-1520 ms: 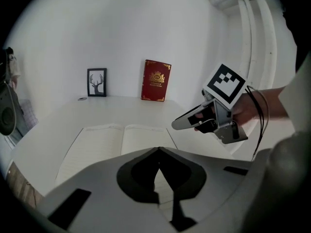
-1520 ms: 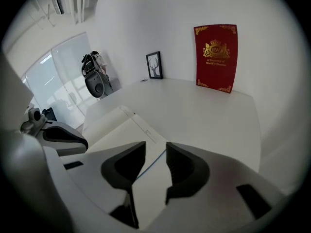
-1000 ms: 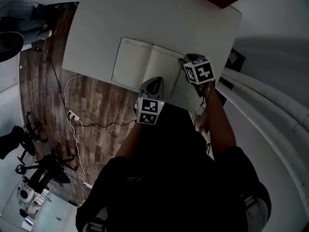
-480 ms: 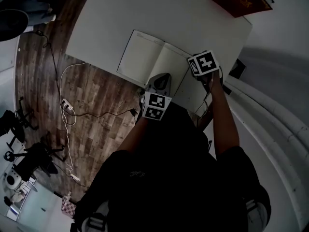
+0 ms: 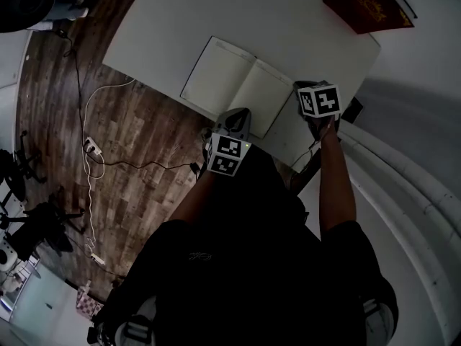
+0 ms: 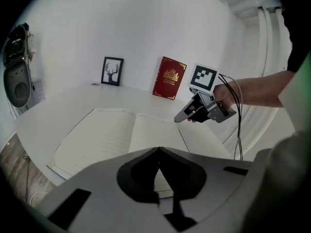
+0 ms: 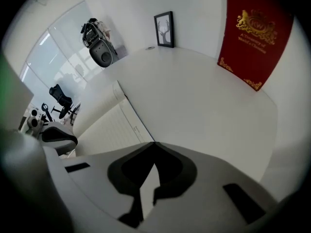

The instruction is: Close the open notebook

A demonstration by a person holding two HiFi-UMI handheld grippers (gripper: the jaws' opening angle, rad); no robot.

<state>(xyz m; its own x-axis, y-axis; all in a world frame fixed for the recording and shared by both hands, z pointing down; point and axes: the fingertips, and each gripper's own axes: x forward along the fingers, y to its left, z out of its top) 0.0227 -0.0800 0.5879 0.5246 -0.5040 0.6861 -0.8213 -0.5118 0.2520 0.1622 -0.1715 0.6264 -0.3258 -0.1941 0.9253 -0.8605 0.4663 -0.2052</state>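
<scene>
The white table [image 5: 216, 20] bears the notebook [image 5: 238, 85], open and flat toward its 5 o'clock edge in the head view, with a red book [image 5: 367, 2] at 1 o'clock. The left gripper [image 5: 240, 112] sits at the notebook's 6 o'clock edge and the right gripper [image 5: 300, 86] at its 3 o'clock edge, each with jaws pressed together. Only the gripper views show a small framed picture [image 6: 112, 71] against the wall.

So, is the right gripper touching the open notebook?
Touching. The right gripper view shows the right gripper shut on the open notebook at its right edge.
</scene>
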